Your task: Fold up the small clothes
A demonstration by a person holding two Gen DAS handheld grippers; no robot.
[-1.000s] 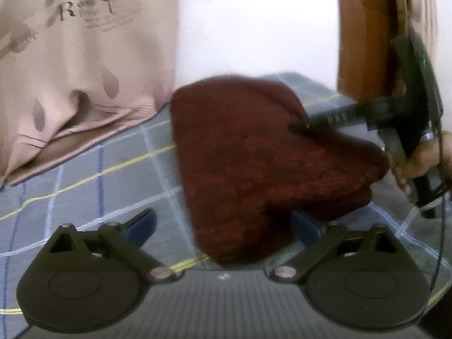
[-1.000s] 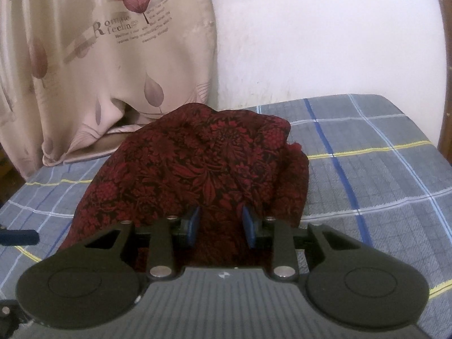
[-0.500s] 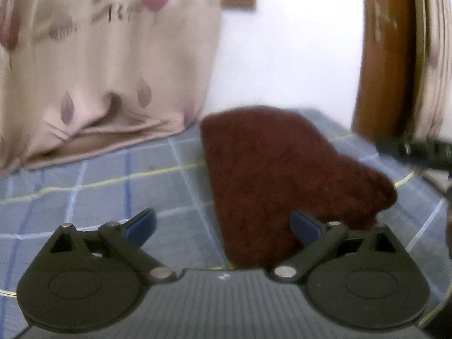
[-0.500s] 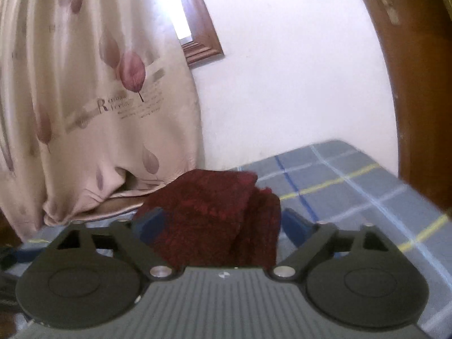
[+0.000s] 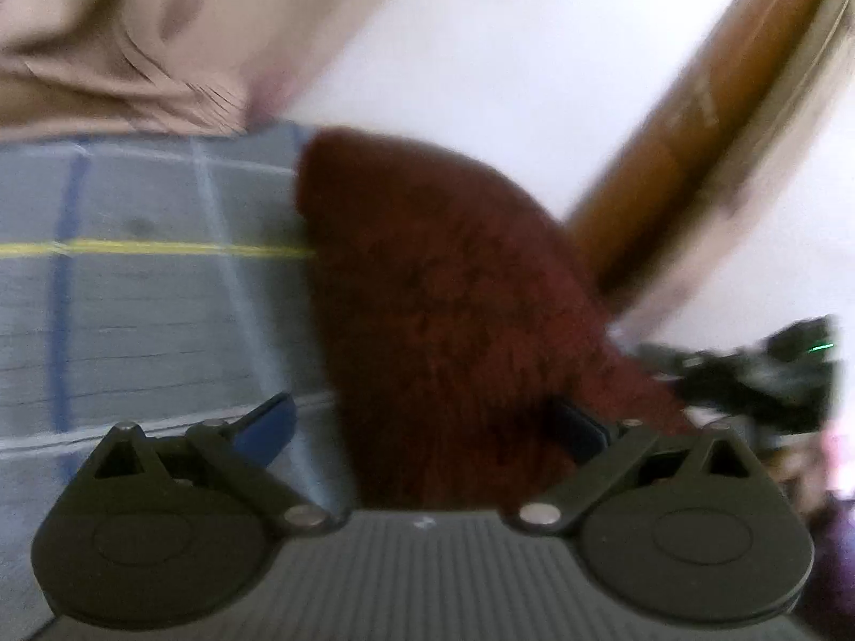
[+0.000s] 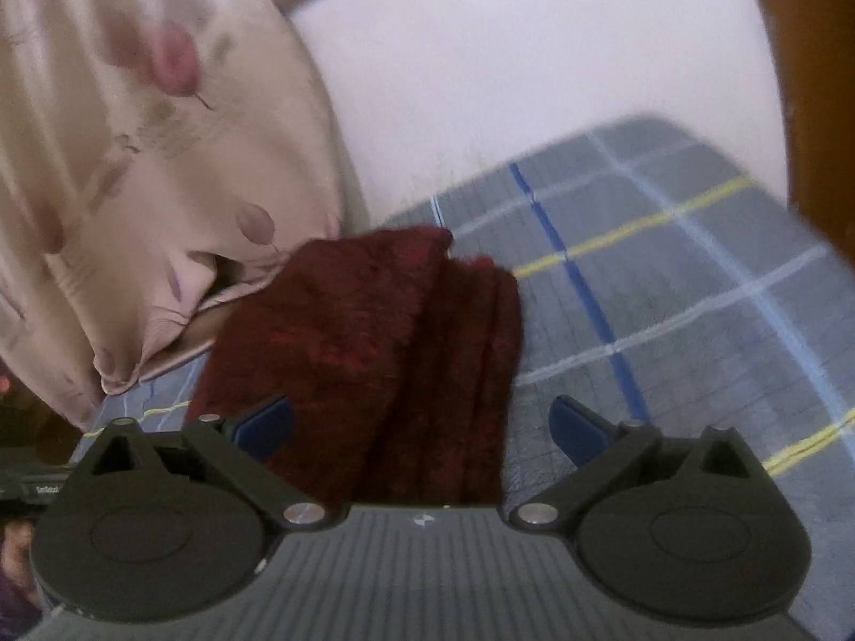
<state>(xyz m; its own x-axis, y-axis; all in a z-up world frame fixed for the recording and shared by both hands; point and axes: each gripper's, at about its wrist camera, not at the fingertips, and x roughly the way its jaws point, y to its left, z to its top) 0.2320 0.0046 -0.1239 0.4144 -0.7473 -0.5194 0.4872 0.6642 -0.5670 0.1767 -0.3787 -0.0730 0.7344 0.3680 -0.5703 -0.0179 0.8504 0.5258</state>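
A dark red patterned garment (image 5: 454,310) lies folded in a heap on the grey plaid bedsheet (image 5: 149,288). My left gripper (image 5: 422,427) hovers at its near edge, open, with its right pad (image 5: 580,427) over the cloth and nothing pinched. In the right wrist view the same garment (image 6: 374,342) shows several stacked folds. My right gripper (image 6: 422,427) stands just short of it, its jaws still opening wide. The cloth lies below and between the blue pads (image 6: 264,424), which do not press on it. The right gripper (image 5: 748,374) also shows as a blurred black shape beyond the garment.
A beige leaf-print curtain (image 6: 133,160) hangs onto the bed behind the garment. A white wall (image 6: 534,53) backs the bed. A brown wooden door frame (image 5: 694,133) stands at the right. Bare plaid sheet (image 6: 668,294) stretches to the right of the cloth.
My right gripper opened, let go of the garment and drew back from it. The left gripper swung sideways and rolled, staying open. The garment now lies narrower, in folds.
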